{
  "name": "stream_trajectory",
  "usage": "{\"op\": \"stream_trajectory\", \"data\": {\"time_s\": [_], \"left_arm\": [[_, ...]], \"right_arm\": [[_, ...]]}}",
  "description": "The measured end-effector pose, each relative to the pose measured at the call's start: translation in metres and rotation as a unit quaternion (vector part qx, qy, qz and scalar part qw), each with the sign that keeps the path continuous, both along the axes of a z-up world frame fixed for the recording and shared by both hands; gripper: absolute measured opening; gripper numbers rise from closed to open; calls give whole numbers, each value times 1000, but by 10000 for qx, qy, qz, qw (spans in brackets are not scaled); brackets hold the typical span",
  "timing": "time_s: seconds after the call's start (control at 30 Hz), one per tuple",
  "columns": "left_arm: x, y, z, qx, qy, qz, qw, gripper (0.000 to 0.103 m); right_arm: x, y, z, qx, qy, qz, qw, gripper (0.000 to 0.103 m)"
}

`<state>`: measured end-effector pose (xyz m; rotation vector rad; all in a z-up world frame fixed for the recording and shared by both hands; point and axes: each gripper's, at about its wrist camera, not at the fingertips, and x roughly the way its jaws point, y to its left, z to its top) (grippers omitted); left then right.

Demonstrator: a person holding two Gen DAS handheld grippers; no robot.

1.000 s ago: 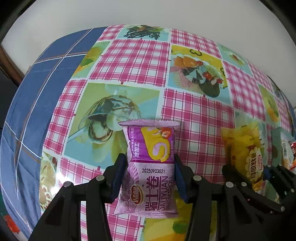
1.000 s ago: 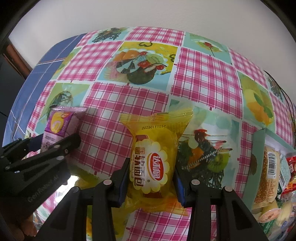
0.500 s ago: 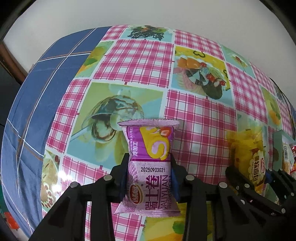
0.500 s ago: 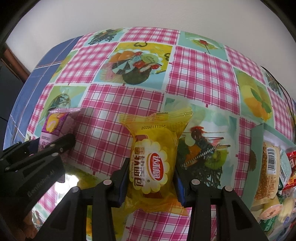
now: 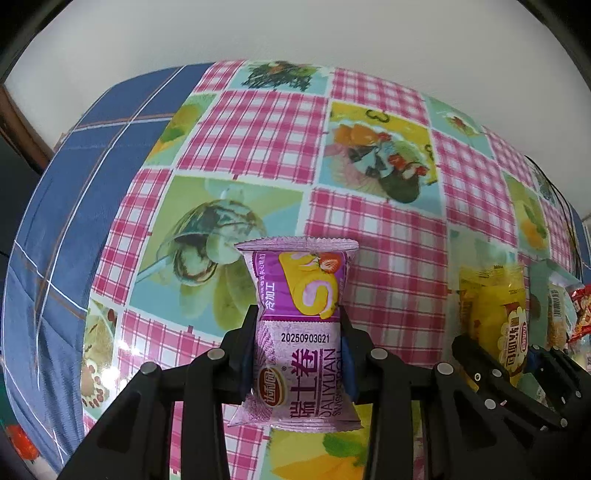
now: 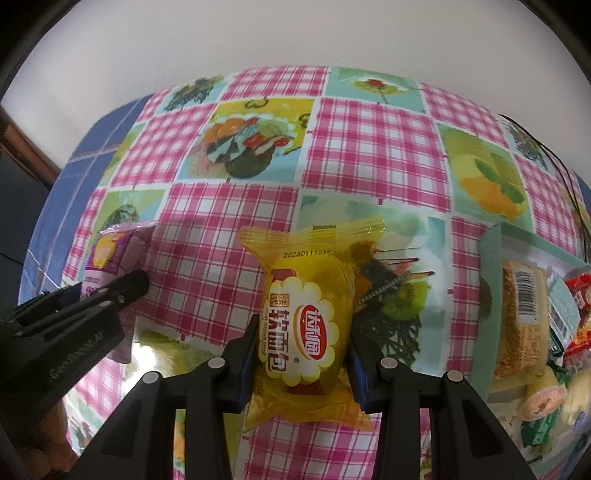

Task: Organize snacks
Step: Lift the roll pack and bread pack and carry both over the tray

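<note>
A: Left gripper [image 5: 298, 350] clamped on purple Swiss roll packet [image 5: 301, 325], pads pressed into both sides, packet upright above checked fruit-print tablecloth [image 5: 369, 229].

B: Right gripper [image 6: 303, 354] pinched on yellow soft-bread packet [image 6: 308, 317], fingers dug into wrapper, packet tilted slightly over same cloth.

A: Pale green box [image 6: 491, 280] at right edge of right wrist view, packed with assorted wrapped snacks [image 6: 521, 314], well apart from purple packet.

B: White wall [image 6: 295, 33] behind.
</note>
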<state>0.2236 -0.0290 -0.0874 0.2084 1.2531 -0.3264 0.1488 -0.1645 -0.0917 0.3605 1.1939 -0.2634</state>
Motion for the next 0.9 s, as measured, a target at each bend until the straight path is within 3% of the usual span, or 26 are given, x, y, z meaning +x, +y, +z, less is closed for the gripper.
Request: {"op": "stream_trajectory", "data": {"time_s": [0.9], "left_arm": [[-76, -75, 52, -39, -275, -506, 9983, 39]], "right_arm": [[-107, -50, 49, -294, -571, -1152, 9913, 43]]}}
